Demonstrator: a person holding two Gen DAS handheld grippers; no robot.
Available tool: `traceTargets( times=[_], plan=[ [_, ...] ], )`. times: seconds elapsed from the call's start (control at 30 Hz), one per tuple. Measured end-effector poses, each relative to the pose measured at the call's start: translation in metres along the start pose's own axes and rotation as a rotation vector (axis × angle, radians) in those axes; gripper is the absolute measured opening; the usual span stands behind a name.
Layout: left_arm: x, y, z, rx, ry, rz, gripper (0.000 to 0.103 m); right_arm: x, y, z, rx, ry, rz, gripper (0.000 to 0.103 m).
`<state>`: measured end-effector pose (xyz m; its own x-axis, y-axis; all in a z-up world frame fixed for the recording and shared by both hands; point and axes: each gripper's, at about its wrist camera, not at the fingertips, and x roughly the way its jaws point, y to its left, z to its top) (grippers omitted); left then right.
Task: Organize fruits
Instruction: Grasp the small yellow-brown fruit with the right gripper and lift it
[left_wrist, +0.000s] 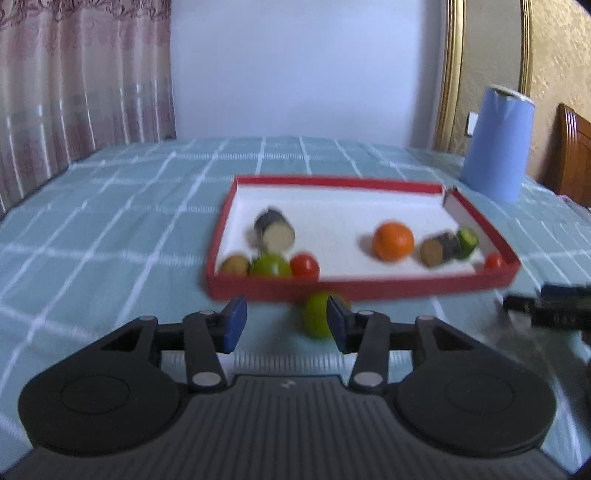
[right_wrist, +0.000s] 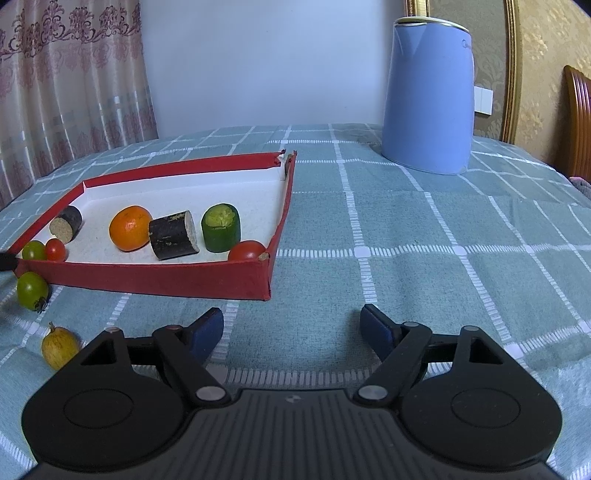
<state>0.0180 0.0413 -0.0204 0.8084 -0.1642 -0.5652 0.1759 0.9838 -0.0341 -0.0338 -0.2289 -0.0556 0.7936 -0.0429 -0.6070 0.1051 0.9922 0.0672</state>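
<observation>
On the bench: a red tray (right_wrist: 159, 280) with a white floor sits on a teal checked cloth (right_wrist: 406, 240); a blue jug (right_wrist: 428, 99) stands well behind its right end.
Tray contents: an orange (right_wrist: 130, 228), two dark cut cylinders (right_wrist: 173, 236) (right_wrist: 66, 223), a green cut cylinder (right_wrist: 221, 228), a red tomato (right_wrist: 246, 250) in the near right corner, a smaller red tomato (right_wrist: 55, 249) beside a green fruit (right_wrist: 34, 250) at the near left.
Outside the tray: a green tomato (right_wrist: 31, 290) lies on the cloth just beside the tray's near wall; a yellowish fruit (right_wrist: 59, 349) lies nearer the right gripper's camera, apart from it.
Left gripper (left_wrist: 286, 321): fingers spread open, holding nothing; the green tomato (left_wrist: 317, 314) shows partly behind the right finger, close to the tray wall (left_wrist: 406, 286).
Right gripper (right_wrist: 291, 328): fingers wide open, empty, over bare cloth.
Left view only: a brownish fruit (left_wrist: 234, 265) in the tray's near left corner; this view is blurred.
Right view only: the yellowish fruit; the torn far corner of the tray.
Open room: bare cloth to the right of the tray and in front of the jug.
</observation>
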Motion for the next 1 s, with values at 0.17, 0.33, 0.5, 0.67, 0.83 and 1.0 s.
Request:
traceTargets(
  times=[0.17,0.33,0.5,0.67,0.83,1.0],
  plan=[
    [0.007,0.004,-0.018,0.004,0.048,0.024,0.044,-0.006,0.002,-0.001,0.023,-0.005,0.040,0.081],
    [0.014,0.007,-0.021,0.009,0.044,0.068,0.052,-0.020,0.027,-0.005,-0.010,-0.004,0.142,0.081],
    [0.015,0.005,-0.023,0.015,0.038,0.095,0.059,-0.037,0.062,-0.005,-0.103,-0.035,0.227,0.081],
    [0.015,0.007,-0.022,0.006,0.041,0.099,0.063,-0.038,0.094,-0.008,-0.188,-0.042,0.262,0.081],
    [0.017,0.009,-0.022,-0.011,0.045,0.105,0.068,-0.028,0.109,-0.007,-0.210,-0.014,0.281,0.058],
    [0.017,0.010,-0.022,-0.006,0.044,0.106,0.069,-0.018,0.115,-0.014,-0.217,0.015,0.288,0.041]
  ],
)
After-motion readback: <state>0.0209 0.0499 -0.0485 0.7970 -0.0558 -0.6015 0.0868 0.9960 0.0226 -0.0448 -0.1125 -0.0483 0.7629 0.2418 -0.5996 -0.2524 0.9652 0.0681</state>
